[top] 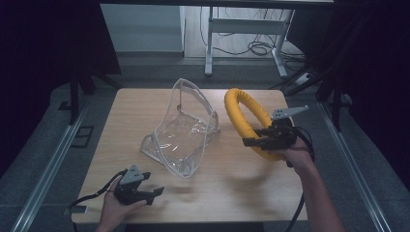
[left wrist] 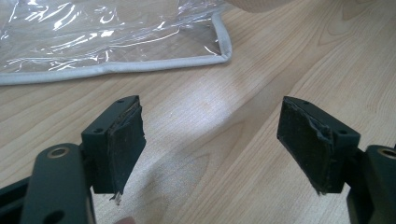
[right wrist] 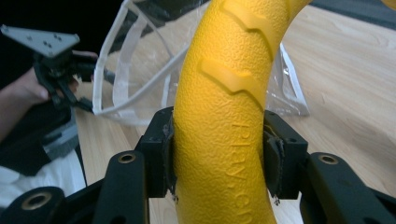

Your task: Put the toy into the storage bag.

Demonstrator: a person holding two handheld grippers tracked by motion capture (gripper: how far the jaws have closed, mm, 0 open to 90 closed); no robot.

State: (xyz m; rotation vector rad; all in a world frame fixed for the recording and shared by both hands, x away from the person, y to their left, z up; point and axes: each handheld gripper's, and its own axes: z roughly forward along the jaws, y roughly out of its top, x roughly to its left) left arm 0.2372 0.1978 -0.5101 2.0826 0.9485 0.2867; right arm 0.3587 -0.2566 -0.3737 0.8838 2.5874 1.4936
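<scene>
- The yellow ring (top: 244, 118) stands on edge, lifted above the right part of the counter (top: 241, 193), its textured surface showing raised ridges and embossed lettering in the right gripper view.
- Your right tongs (top: 252, 141) clamp the ring's near lower arc, one pad pressed against each side of the tube (right wrist: 224, 140).
- Just left of the ring, the clear plastic bag (top: 186, 130) with grey piping sits mid-counter, its mouth propped open and facing up.
- Your left tongs (top: 153, 193) hang at the near left of the counter, well apart from the bag, jaws spread wide with nothing but bare wood between the pads (left wrist: 123, 144).
- The bag's piped corner (left wrist: 223, 51) lies beyond those pads.
</scene>
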